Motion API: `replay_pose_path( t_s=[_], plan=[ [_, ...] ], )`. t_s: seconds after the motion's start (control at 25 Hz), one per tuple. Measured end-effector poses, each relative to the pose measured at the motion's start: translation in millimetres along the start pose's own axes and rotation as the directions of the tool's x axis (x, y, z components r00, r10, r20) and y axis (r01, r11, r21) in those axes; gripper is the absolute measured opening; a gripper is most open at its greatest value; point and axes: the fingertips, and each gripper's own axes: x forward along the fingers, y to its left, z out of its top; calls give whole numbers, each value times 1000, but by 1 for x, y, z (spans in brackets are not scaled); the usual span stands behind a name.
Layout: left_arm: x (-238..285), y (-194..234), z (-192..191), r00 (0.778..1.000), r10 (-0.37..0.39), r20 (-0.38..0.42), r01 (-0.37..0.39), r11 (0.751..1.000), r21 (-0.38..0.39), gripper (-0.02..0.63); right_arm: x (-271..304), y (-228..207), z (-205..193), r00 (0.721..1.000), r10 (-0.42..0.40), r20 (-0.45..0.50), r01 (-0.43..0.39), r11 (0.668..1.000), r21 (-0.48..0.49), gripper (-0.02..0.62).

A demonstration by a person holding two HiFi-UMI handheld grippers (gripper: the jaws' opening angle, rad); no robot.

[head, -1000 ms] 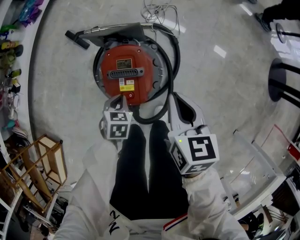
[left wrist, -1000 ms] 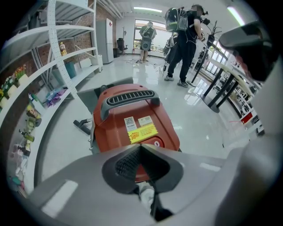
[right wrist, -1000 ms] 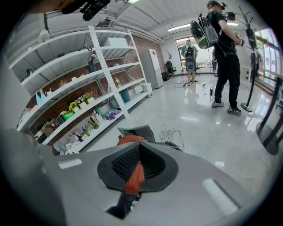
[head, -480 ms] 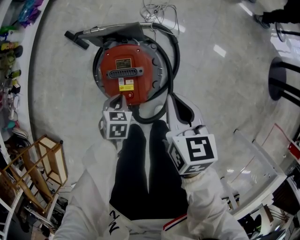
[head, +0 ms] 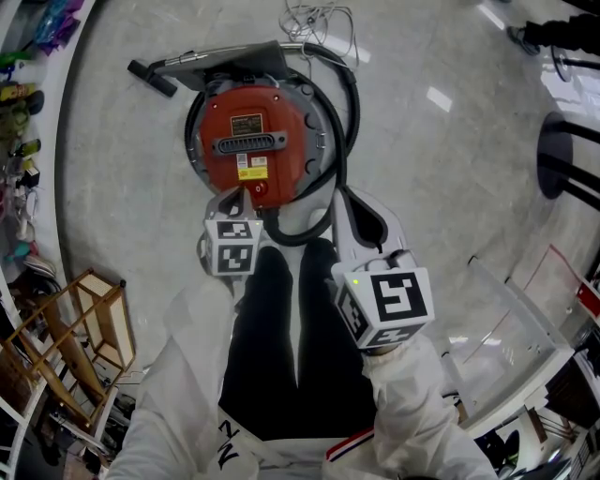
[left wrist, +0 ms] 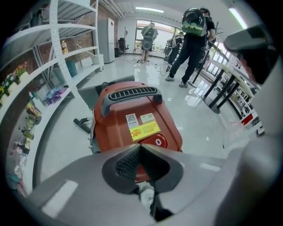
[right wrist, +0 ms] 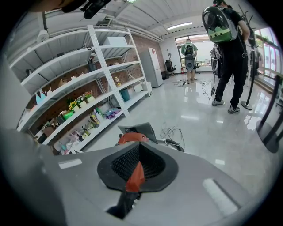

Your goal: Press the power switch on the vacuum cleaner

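Hovering with clenched jaws, my left gripper [head: 241,197] had barely shifted, its tip just beside the power switch [left wrist: 160,141] on the near edge of the red vacuum cleaner [head: 255,141] (so the press looked still pending); my right gripper [right wrist: 139,149], clenched empty, hung back.

Glossy pale floor [head: 450,178]
A red vacuum cleaner [head: 251,141] sits on it, black hose [head: 342,131] looped beside, white cord [head: 317,21] tangled just beyond.
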Motion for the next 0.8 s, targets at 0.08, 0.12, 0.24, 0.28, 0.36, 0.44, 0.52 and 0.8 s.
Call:
replay_pose_path(
  t_s=[0.08,0.12,0.24,0.28,0.36,0.44,0.52,0.8],
  plan=[
    [0,0,0,1000,-3,0,3,1000,-3,0,-1,1,1,1000,-1,2,1,1000,0,0],
    [-1,0,0,1000,-4,1,4,1000,-8,0,-1,2,2,1000,-1,3,1,1000,-1,0],
    [-1,1,0,1000,-13,-1,13,999,-39,0,0,3,2,1000,0,5,0,1000,-5,0],
    [0,1,0,1000,-17,-4,17,998,-52,0,0,3,2,1000,-1,5,1,1000,-6,0],
    [1,1,0,1000,-24,-4,23,998,-63,0,0,4,1,1000,-2,2,2,1000,-9,0],
    [2,1,-1,1000,-26,1,26,997,-70,0,0,6,1,1000,0,1,0,1000,-12,0],
    [2,2,-4,1000,-25,3,25,996,-82,0,0,9,1,1000,2,0,-2,1000,-18,0],
    [-19,1,8,999,-24,48,28,996,-81,0,-6,17,12,1000,-1,20,2,999,-41,0]
  ],
)
